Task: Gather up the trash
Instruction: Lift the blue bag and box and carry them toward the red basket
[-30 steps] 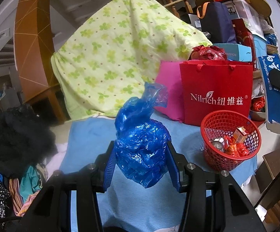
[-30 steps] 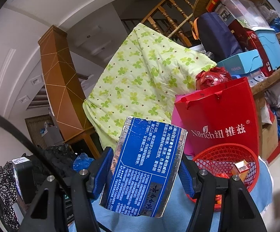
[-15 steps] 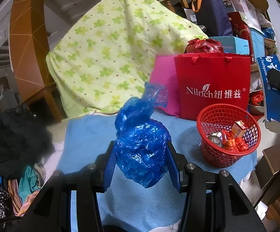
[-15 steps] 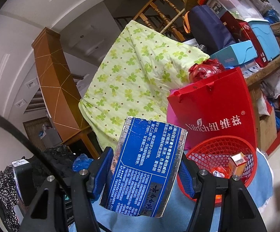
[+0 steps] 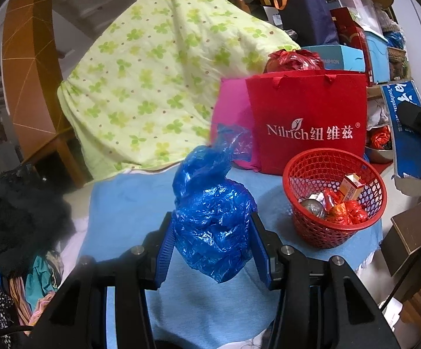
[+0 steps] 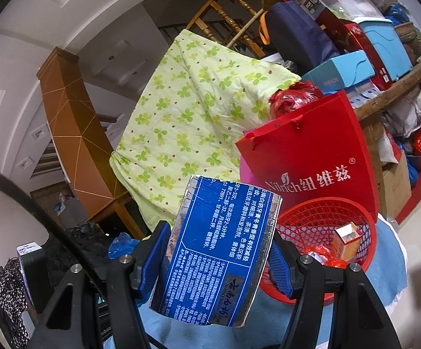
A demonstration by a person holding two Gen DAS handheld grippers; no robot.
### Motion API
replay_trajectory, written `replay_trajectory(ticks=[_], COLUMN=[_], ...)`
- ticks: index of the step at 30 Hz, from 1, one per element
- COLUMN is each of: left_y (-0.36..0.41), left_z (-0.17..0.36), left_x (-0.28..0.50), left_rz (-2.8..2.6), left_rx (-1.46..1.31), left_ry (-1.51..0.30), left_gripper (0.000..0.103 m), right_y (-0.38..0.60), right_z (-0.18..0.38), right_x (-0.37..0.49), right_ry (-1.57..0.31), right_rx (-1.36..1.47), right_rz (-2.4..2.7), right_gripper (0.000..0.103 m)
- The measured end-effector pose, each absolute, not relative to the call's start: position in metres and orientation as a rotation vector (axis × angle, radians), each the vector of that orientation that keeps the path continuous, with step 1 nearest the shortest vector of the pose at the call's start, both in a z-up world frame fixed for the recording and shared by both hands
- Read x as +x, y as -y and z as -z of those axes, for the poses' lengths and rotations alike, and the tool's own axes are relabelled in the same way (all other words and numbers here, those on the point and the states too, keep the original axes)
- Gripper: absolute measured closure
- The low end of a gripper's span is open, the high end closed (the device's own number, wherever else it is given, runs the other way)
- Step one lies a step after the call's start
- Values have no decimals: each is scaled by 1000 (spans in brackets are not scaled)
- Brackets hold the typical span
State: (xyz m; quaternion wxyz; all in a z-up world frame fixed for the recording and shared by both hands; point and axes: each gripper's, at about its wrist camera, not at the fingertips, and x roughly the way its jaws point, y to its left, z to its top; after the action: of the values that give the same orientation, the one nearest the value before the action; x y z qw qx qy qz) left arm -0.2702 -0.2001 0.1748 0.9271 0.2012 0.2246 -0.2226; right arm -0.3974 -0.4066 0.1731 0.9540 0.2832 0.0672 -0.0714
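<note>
left of the red plastic mesh basket (image 5: 334, 200), the left gripper (image 5: 213, 241) is clamped on a crumpled blue plastic bag (image 5: 210, 221). the right gripper (image 6: 219, 261), just before the basket, pinches a flattened blue toothpaste box (image 6: 219, 250). carry each over the rim before releasing.

Left gripper (image 5: 213, 244): black frame with 2 blue ribbed pads (image 5: 164, 250), clamped on either side of a crumpled blue plastic bag (image 5: 210, 218), held raised and roughly level. Right gripper (image 6: 216, 257): same black frame, 2 blue pads (image 6: 156, 253) pressed against the flattened blue and silver toothpaste carton (image 6: 216, 253), which stands tilted between them.
</note>
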Motion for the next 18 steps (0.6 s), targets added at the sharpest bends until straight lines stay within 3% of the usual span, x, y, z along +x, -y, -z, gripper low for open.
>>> replay_trajectory(ticks=[18], left_y=[229], left_z=[-159], left_x=[-273], left_rz=[508], left_rx=[445], left_ry=[-492], left_gripper=[53], right_y=[439], right_z=[-150], right_x=[-406], right_ry=[-159], right_rx=[651], right_rz=[195], right_gripper=[36])
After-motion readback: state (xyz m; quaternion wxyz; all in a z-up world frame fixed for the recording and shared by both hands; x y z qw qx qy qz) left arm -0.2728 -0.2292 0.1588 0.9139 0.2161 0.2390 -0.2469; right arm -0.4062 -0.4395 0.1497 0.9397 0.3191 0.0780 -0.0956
